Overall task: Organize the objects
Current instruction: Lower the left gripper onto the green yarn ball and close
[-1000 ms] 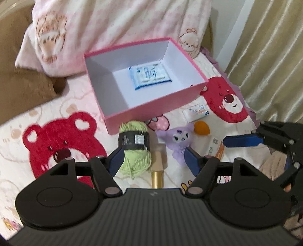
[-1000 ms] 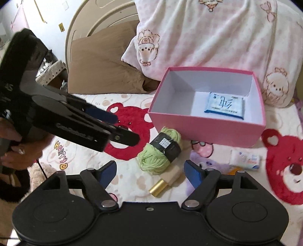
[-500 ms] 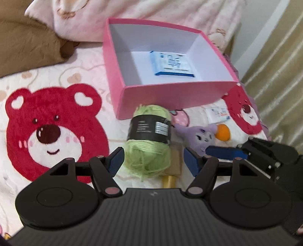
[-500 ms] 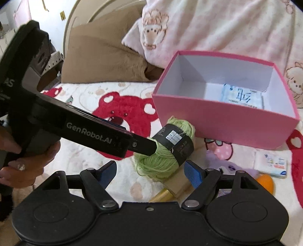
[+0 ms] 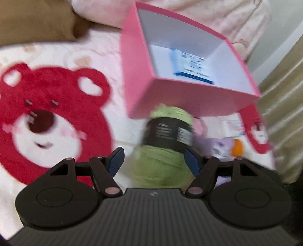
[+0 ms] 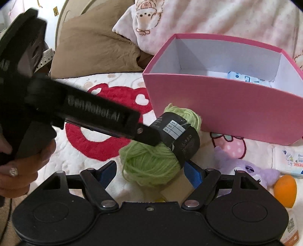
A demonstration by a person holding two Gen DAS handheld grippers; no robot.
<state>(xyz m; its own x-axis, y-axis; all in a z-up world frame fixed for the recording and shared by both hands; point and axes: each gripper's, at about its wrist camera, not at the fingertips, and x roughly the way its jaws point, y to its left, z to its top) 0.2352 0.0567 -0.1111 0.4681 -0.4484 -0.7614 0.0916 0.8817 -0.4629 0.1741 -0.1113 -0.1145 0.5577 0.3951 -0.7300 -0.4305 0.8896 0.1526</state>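
A green yarn ball (image 5: pixel 161 151) with a black label lies on the blanket just in front of the pink box (image 5: pixel 144 90). My left gripper (image 5: pixel 154 160) is open, its blue fingers on either side of the yarn's near end. In the right wrist view the yarn (image 6: pixel 159 151) lies between my open right gripper (image 6: pixel 149 174) fingers too, and the left gripper's fingers (image 6: pixel 147 135) reach the yarn's label from the left. The pink box (image 6: pixel 227 111) holds a blue-white tissue pack (image 5: pixel 191 66).
A purple plush toy (image 6: pixel 251 170), an orange egg-shaped thing (image 6: pixel 285 189), a small white packet (image 6: pixel 289 159) and a cardboard tube (image 6: pixel 178 191) lie to the right of the yarn. A brown pillow (image 6: pixel 94 45) and pink bedding (image 6: pixel 217 17) lie behind the box.
My left gripper has moved forward onto the yarn, which now sits between its fingers. My right gripper has also closed in on the yarn. Both stay open.
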